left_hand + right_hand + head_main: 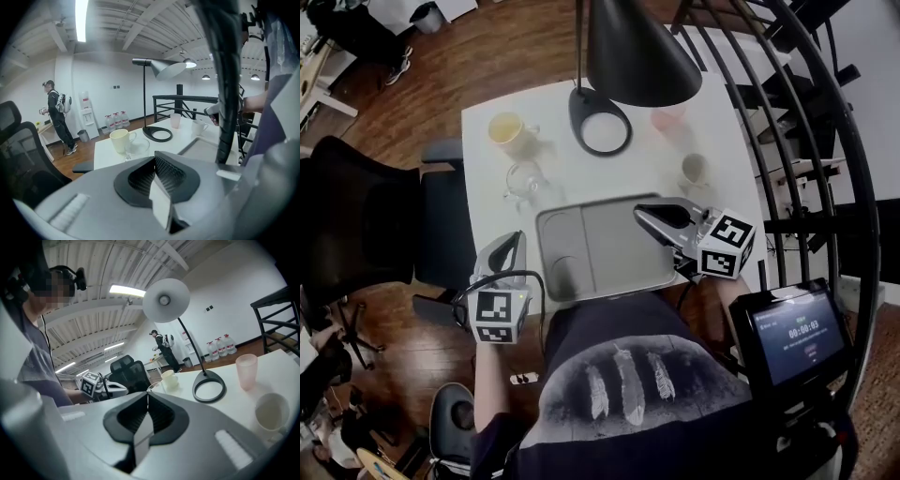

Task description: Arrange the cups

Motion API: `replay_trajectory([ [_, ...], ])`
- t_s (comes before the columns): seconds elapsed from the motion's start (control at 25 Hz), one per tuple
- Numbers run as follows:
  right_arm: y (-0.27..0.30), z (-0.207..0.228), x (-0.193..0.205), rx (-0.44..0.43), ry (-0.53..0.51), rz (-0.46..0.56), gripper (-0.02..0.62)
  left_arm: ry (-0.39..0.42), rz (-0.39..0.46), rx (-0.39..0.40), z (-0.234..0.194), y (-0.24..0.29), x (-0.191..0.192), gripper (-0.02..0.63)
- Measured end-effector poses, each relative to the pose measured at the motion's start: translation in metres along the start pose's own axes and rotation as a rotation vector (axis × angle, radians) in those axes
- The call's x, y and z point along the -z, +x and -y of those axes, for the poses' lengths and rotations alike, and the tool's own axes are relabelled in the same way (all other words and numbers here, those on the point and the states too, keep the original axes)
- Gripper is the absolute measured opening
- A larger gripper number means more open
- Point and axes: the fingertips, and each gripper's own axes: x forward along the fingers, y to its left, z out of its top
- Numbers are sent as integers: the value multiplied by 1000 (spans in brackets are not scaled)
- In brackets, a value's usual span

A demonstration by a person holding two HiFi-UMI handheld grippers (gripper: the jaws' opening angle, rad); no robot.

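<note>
**A:** How far along is the cup arranging?

**B:** Not begun, by my reading. The grey tray (619, 258) in front of the person is bare, round recesses and all. All four cups stand on the white table (483, 159) outside it.

**A:** Where exactly?

**B:** The yellow mug (508, 131) is at the far left, with the clear glass cup (523, 180) just nearer, between the mug and the tray's far left corner. On the other side of the lamp base (600, 122) the pink tumbler (667, 117) sits far back, and the white mug (694, 169) is nearer, close to the tray's far right corner.

**A:** And the grippers?

**B:** Both are empty with their jaws pressed together. The left gripper (157, 164) shows nothing between its pads in its own view, and it sits by the tray's near left side. The right gripper (146, 401) is likewise closed on nothing and hovers over the tray's far right part, near the white mug (the closest cup to either tool).

**A:** So what's left?

**B:** Everything, I'd judge. Each cup has yet to be picked up and placed, presumably on the tray, though the pictures don't show what layout is intended
</note>
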Motion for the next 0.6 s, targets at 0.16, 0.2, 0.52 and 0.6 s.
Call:
replay_trajectory([
  [0.16, 6, 9, 3, 9, -17, -25, 5, 20, -25, 24, -4, 12, 0, 17],
  [0.2, 8, 12, 6, 14, -30, -38, 3, 24, -34, 32, -5, 15, 3, 17],
  [0.52, 17, 20, 21, 20, -75, -95, 5, 55, -100, 83, -14, 39, 22, 131],
  [0.6, 15, 22, 26, 27, -63, -95, 5, 69, -120, 99, -14, 47, 27, 220],
])
